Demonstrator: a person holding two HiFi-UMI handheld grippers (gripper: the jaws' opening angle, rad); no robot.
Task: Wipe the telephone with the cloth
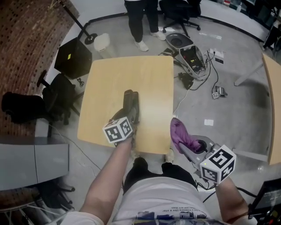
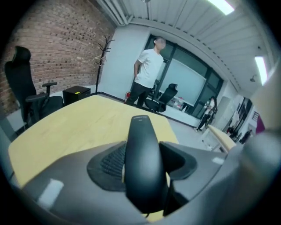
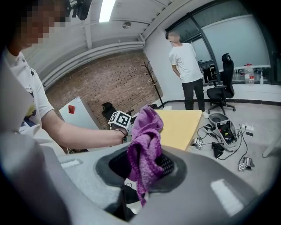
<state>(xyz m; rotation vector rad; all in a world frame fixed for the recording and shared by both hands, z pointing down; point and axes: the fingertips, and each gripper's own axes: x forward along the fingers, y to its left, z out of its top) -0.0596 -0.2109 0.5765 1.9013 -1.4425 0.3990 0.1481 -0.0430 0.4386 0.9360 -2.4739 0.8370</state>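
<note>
A black telephone handset (image 1: 131,104) is over the near middle of the light wooden table (image 1: 114,83), and whether it touches the top is unclear. My left gripper (image 1: 130,116) is shut on it. In the left gripper view the handset (image 2: 142,154) runs straight out between the jaws, pointing over the table (image 2: 79,125). A purple cloth (image 1: 182,134) is bunched in my right gripper (image 1: 192,143), off the table's right front corner. The cloth (image 3: 145,147) stands up between the jaws of that gripper (image 3: 142,169), one end hanging down.
A person (image 1: 141,19) stands beyond the table's far edge, near an office chair (image 1: 180,13). On the floor to the right lie an open grey case (image 1: 191,52) and cables. A black box (image 1: 72,57) and a white bin (image 1: 103,44) sit at the far left. Another table (image 1: 273,88) is at right.
</note>
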